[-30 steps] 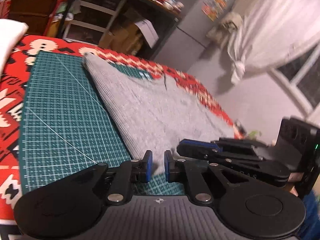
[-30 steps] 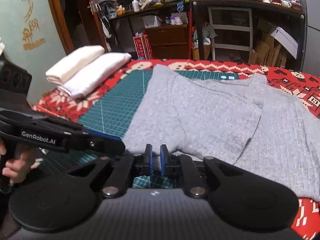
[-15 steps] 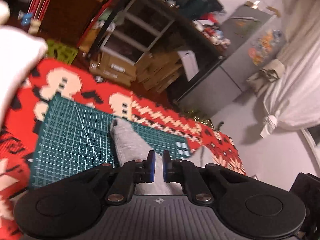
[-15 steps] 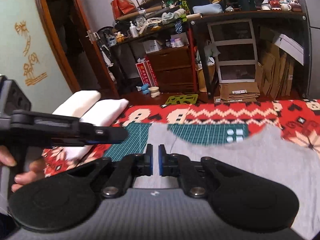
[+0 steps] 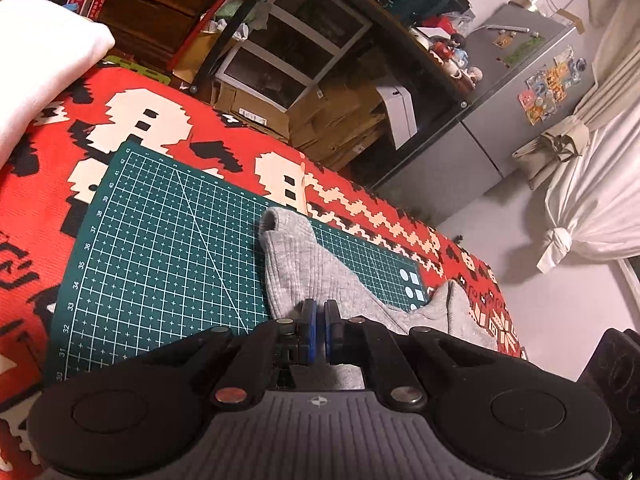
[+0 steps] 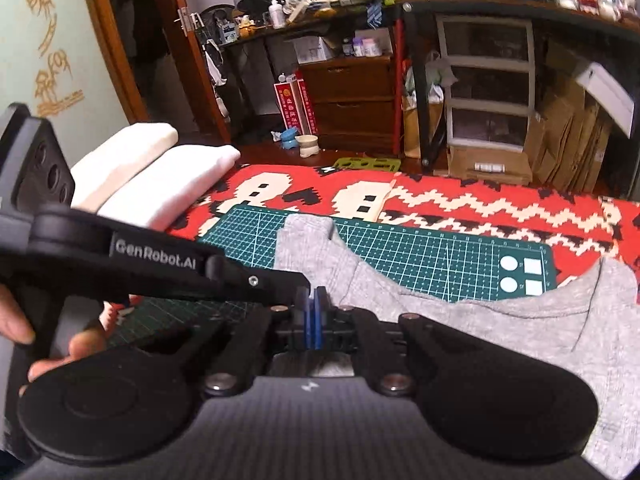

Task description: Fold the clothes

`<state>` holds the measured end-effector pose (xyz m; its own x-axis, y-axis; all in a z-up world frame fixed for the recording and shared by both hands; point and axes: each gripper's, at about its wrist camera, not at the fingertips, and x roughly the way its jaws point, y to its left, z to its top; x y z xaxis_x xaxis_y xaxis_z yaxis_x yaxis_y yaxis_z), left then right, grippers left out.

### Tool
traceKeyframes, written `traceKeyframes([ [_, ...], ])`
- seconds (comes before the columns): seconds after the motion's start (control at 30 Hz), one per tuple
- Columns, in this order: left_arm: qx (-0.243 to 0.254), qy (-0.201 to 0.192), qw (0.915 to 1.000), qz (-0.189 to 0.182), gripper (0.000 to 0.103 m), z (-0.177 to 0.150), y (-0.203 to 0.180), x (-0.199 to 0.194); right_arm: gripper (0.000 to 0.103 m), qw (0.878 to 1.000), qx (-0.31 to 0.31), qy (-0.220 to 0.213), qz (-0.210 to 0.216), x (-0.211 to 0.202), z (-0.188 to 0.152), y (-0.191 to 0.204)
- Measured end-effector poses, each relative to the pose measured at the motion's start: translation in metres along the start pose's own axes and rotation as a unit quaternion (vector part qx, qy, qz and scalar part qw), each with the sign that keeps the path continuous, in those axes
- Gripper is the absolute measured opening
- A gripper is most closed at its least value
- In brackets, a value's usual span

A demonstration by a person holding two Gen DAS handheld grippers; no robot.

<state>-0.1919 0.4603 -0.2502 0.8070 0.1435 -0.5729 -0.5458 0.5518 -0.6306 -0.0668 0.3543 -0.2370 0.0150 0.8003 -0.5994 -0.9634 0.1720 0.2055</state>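
Note:
A grey ribbed shirt (image 5: 308, 264) lies on a green cutting mat (image 5: 160, 240), one sleeve end (image 5: 276, 220) pointing to the mat's far edge. My left gripper (image 5: 320, 308) is over the shirt near that sleeve, blue pads shut, with grey cloth showing under them. In the right wrist view the shirt (image 6: 480, 320) spreads to the right, its neckline near the mat's (image 6: 440, 256) far right corner. There my right gripper (image 6: 311, 296) is shut, pads together on grey cloth. The left gripper (image 6: 298, 286) reaches in from the left, tip beside the right one's.
A red patterned cloth (image 6: 480, 204) covers the surface under the mat. Two folded white stacks (image 6: 160, 184) lie at its far left; one also shows in the left wrist view (image 5: 40, 60). A hand (image 6: 16, 320) holds the left gripper. Shelves, drawers and cardboard boxes stand beyond the far edge.
Both grippers have moved from the shirt's near edge toward its far end, pads closing fully on grey cloth. Far less of the shirt shows ahead of them. The left view has tilted.

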Motion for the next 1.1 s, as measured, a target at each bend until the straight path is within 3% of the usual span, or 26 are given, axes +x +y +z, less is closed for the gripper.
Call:
traceKeyframes([
  [0.17,-0.053,-0.020,0.9977,-0.036,0.006,0.002,0.011,0.001,0.002,1.000,-0.014,-0.009,-0.007,-0.001,-0.006,0.006],
  [0.37,-0.065,-0.027,0.9973,-0.023,0.006,0.002,0.010,0.005,0.002,1.000,-0.008,-0.017,-0.003,-0.001,-0.010,0.003],
  [0.63,-0.024,-0.016,0.9993,-0.022,0.007,0.006,-0.001,-0.016,0.003,1.000,-0.017,-0.021,-0.008,-0.008,-0.009,0.008],
  [0.8,0.028,0.041,0.9977,-0.046,0.007,0.002,-0.013,-0.024,0.003,1.000,-0.022,-0.011,-0.009,-0.026,-0.007,0.017],
  [0.97,0.082,0.079,0.9934,-0.013,0.007,-0.008,-0.024,-0.010,0.003,1.000,-0.020,0.007,-0.021,-0.040,-0.014,0.023],
  [1.1,0.102,0.077,0.9918,-0.004,0.007,-0.011,-0.028,-0.011,0.003,0.999,-0.019,0.032,-0.029,-0.040,-0.026,0.025],
])
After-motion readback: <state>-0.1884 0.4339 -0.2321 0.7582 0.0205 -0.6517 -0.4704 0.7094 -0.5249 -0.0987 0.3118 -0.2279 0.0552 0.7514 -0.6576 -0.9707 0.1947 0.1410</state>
